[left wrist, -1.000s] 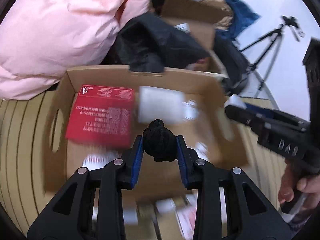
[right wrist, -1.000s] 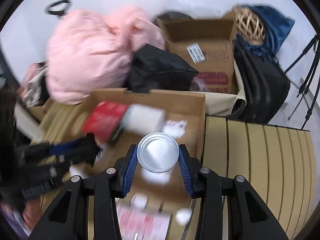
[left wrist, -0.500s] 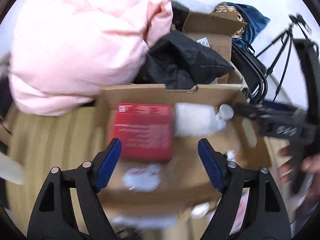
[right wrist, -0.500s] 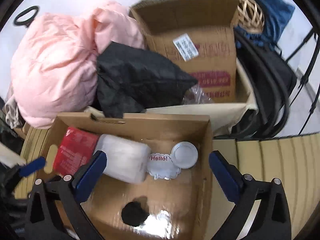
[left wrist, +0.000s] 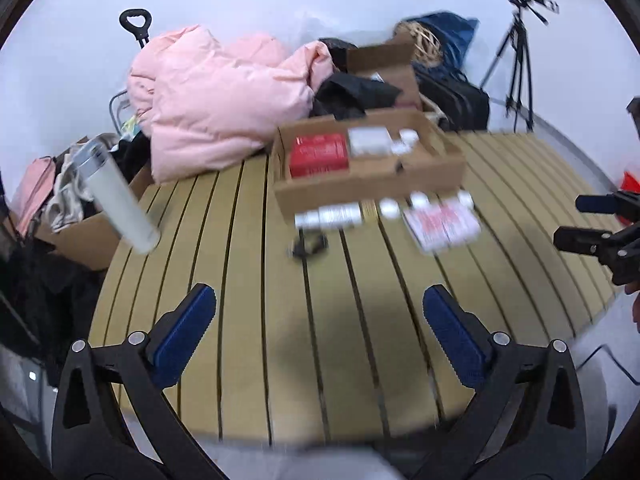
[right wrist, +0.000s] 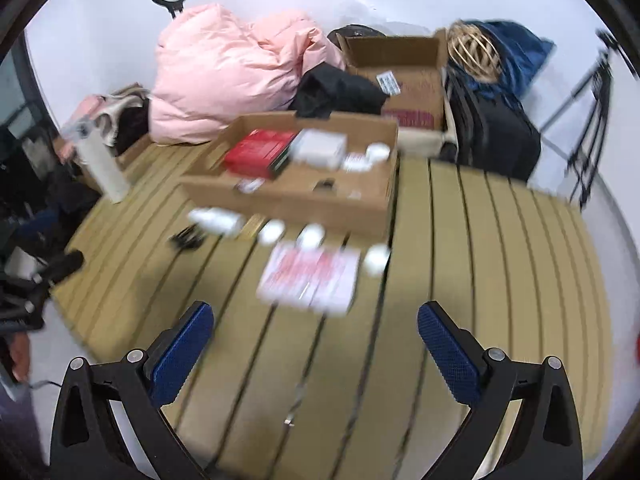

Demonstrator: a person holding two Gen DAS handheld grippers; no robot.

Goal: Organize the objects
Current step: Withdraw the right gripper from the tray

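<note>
An open cardboard box (left wrist: pixel 368 188) (right wrist: pixel 288 196) stands on the slatted table. It holds a red box (left wrist: pixel 318 154) (right wrist: pixel 260 152), a white packet (left wrist: pixel 370 140), a round white tin (right wrist: pixel 378 152) and a small black lump (right wrist: pixel 326 184). In front of the box lie a white bottle (left wrist: pixel 332 214), a black clip-like thing (left wrist: pixel 308 244), small white jars (right wrist: pixel 312 236) and a red-and-white leaflet (right wrist: pixel 310 276). My left gripper (left wrist: pixel 320 320) hangs over bare slats near the front edge, its jaws opening, nothing between them. My right gripper (right wrist: pixel 316 344) is open and empty, short of the leaflet.
A tall white bottle (left wrist: pixel 116 196) stands at the table's left edge. Behind the box are a pink duvet (left wrist: pixel 216 100), a black bag (right wrist: pixel 340 88), a second carton (right wrist: pixel 404 80), a dark suitcase (right wrist: pixel 492 136) and a tripod (left wrist: pixel 516 64). Bare slats (right wrist: pixel 500 260) stretch to the right.
The left gripper let go of the black lump and the right one of the white tin; both now lie in the box. Both grippers opened wide and pulled back from the box.
</note>
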